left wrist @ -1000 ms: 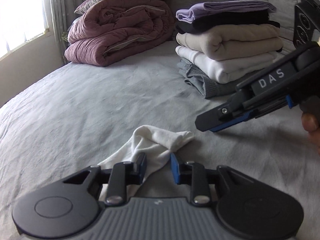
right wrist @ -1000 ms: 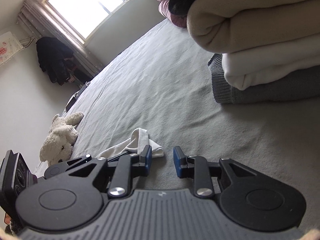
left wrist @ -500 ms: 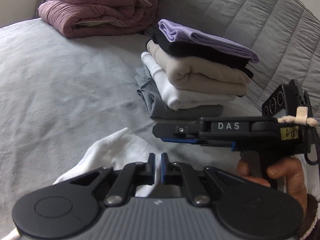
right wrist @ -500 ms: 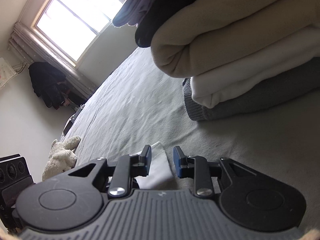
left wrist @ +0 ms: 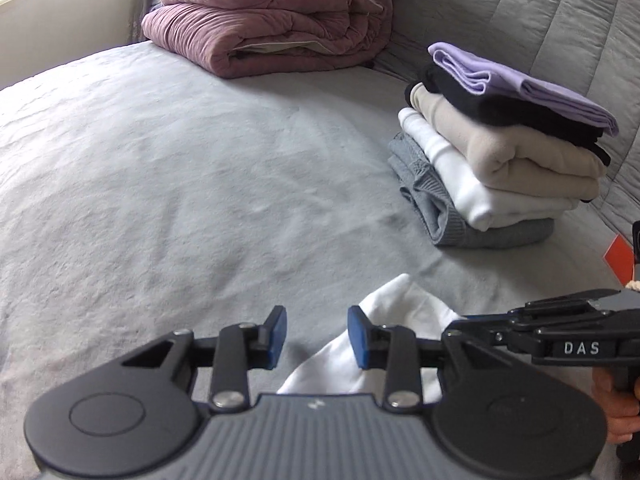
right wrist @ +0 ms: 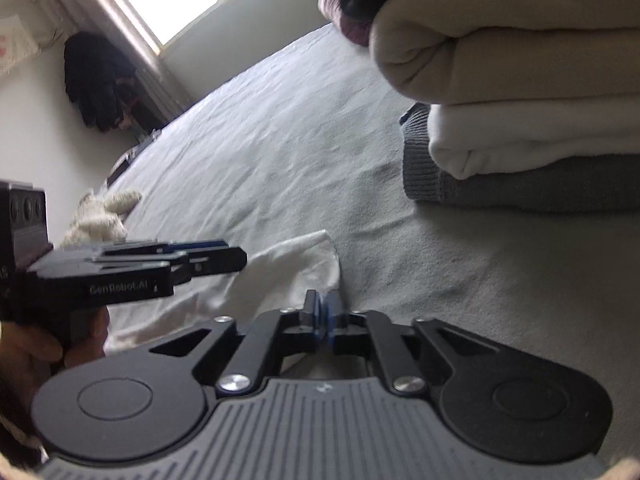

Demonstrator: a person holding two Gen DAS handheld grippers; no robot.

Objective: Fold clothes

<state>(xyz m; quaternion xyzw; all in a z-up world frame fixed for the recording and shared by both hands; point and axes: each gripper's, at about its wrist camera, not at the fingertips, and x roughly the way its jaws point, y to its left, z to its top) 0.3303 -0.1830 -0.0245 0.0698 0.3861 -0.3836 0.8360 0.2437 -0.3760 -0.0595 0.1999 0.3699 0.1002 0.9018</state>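
Handing the white garment from one claw to the other

We are opening the left claw (left wrist: 316, 336), pinched shut half a second ago, letting go of the white garment (left wrist: 400, 312) on the bed (left wrist: 180, 184) beside the folded stack (left wrist: 496, 168), while our right claw (right wrist: 322, 316), gaping before, is now clamping its edge.

Rumpled white garment (left wrist: 404, 312) on bed (left wrist: 180, 184)

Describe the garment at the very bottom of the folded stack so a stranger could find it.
On the grey bed, look right, by the quilted headboard, for the stack of five folded clothes. The bottom piece is the grey ribbed knit sweater, lying on the sheet under a white garment; it alone is grey and ribbed.
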